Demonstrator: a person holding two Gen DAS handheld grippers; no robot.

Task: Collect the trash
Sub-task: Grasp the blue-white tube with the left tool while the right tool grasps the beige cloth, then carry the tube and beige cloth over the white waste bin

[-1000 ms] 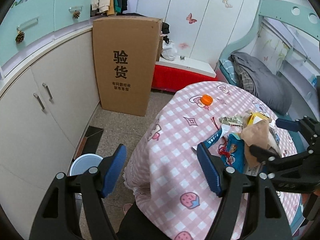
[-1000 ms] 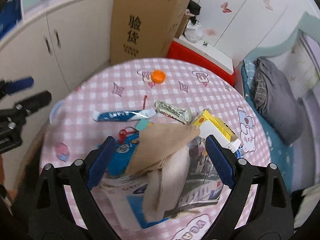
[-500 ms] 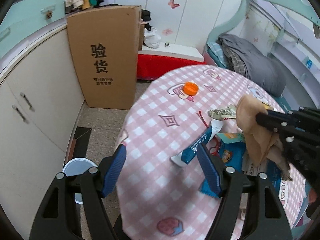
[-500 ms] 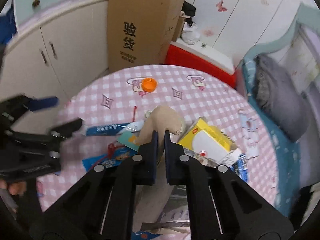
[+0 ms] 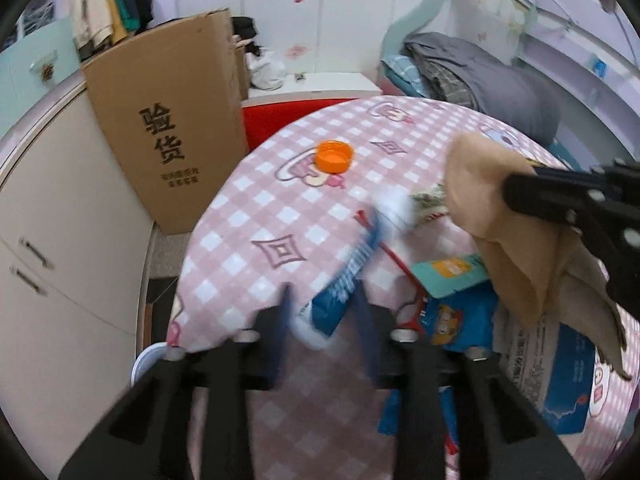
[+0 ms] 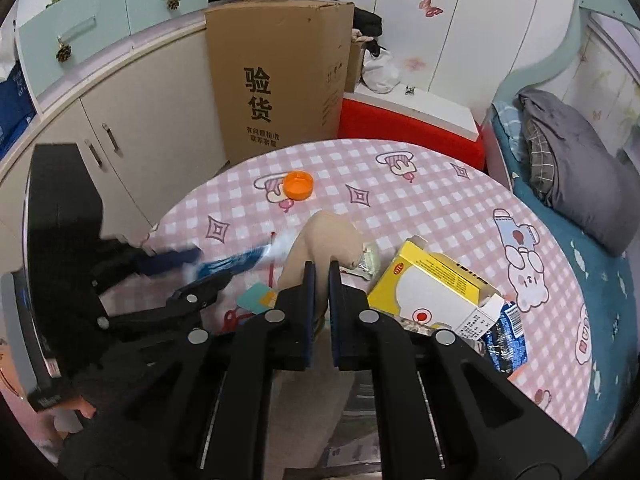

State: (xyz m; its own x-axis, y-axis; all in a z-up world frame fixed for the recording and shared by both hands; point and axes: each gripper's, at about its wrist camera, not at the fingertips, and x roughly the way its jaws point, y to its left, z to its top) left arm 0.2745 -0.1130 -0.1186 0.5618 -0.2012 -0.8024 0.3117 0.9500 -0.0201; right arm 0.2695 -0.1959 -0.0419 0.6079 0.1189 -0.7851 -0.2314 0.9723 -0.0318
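Tube [image 5: 352, 276] now between closing left gripper [image 5: 326, 320]

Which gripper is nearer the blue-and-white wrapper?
Left. The left gripper is closing around the blue-and-white wrapper; the right gripper sits beside it, clamped on the tan paper.
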